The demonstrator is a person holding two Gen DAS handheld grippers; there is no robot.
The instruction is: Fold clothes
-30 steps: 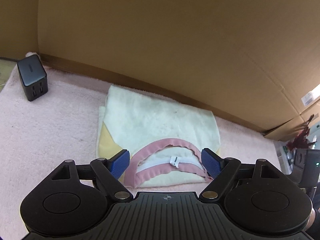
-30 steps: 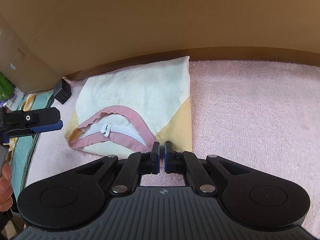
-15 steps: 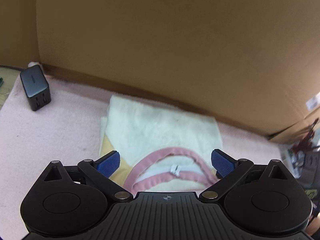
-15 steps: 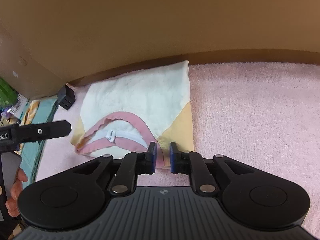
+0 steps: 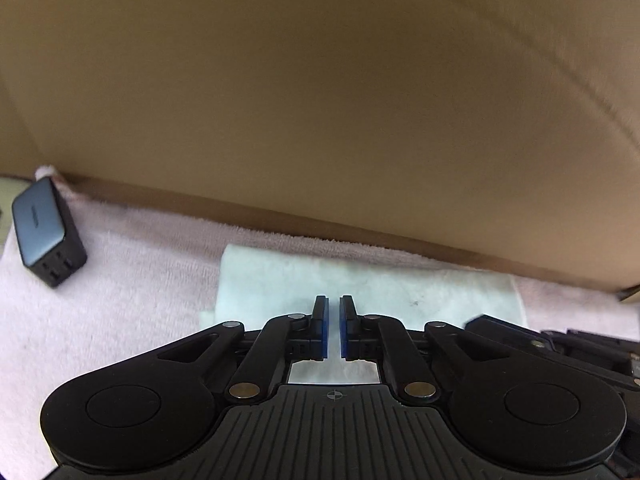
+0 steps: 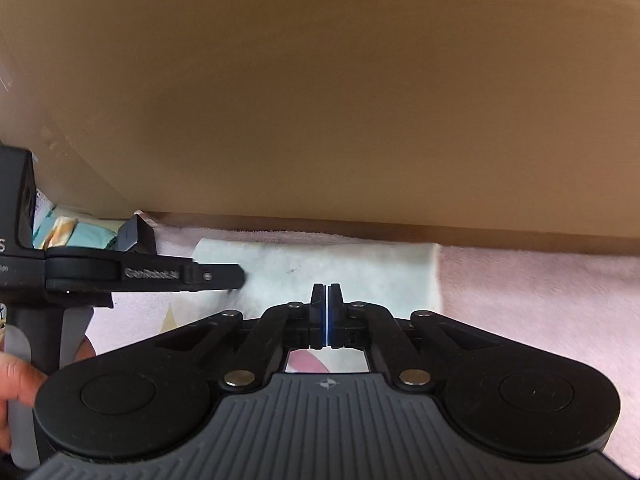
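Observation:
A cream garment (image 5: 400, 284) with yellow sleeves lies folded flat on the pink towel (image 5: 100, 300), close to the cardboard wall. My left gripper (image 5: 331, 308) sits low over its near part, the blue pads drawn together with a narrow strip of pale cloth between them. In the right wrist view the garment (image 6: 360, 268) is seen again, and my right gripper (image 6: 327, 294) has its pads pressed together over the near edge. The pink collar (image 6: 306, 362) shows just beneath the right fingers. The left gripper (image 6: 180, 274) reaches in from the left.
A dark charger block (image 5: 44, 232) stands on the towel at the far left. The brown cardboard wall (image 5: 320, 100) rises right behind the garment. A hand (image 6: 16, 380) holds the left gripper's handle. Bare pink towel (image 6: 540, 300) extends to the right.
Both grippers dropped low and forward onto the garment. The left one went from wide open to nearly closed. The right one opened slightly, then closed.

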